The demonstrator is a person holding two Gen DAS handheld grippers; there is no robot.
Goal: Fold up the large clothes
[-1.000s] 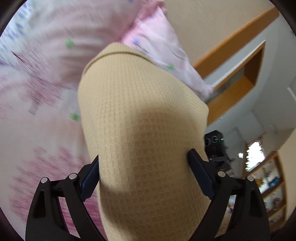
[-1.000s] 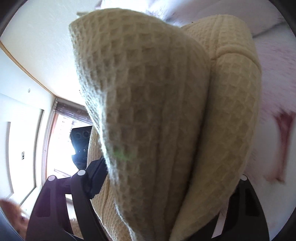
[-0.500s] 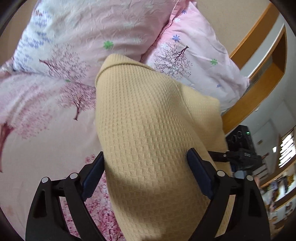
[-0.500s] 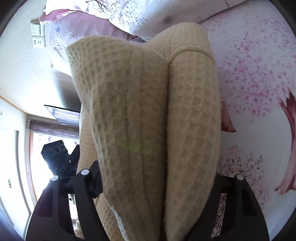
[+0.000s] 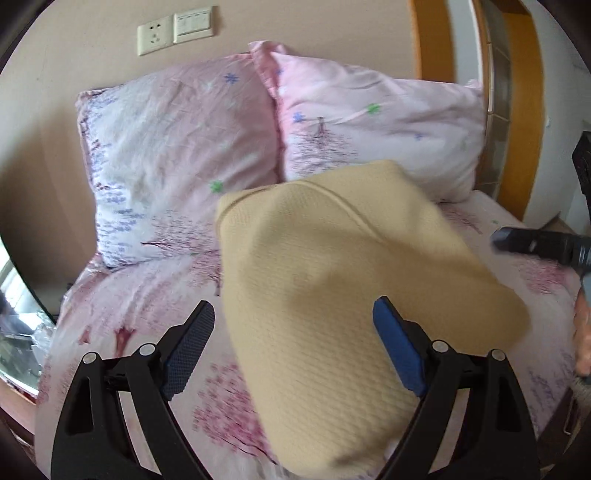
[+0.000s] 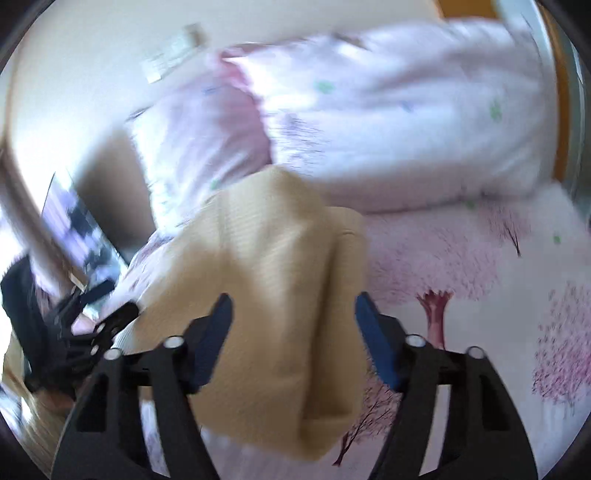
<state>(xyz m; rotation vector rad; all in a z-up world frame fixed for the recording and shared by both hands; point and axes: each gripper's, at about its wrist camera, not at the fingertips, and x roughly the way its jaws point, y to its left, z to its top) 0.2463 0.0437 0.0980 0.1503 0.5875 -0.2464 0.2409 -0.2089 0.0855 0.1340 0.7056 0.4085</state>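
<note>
Lying folded: garment (image 5: 332,295), bed (image 5: 129,295) open leftward

Both views swung from the ceiling and door frames to the two pillows (image 5: 177,155) ahead and the wall socket (image 5: 155,36) above them. The garment (image 5: 332,295), which had filled both views, receded and dropped onto the bedsheet (image 5: 122,295). A gap opened between the left gripper (image 5: 293,325) and the cloth at its left pad. The right gripper (image 6: 293,325) jaws were closing, garment between them.
</note>
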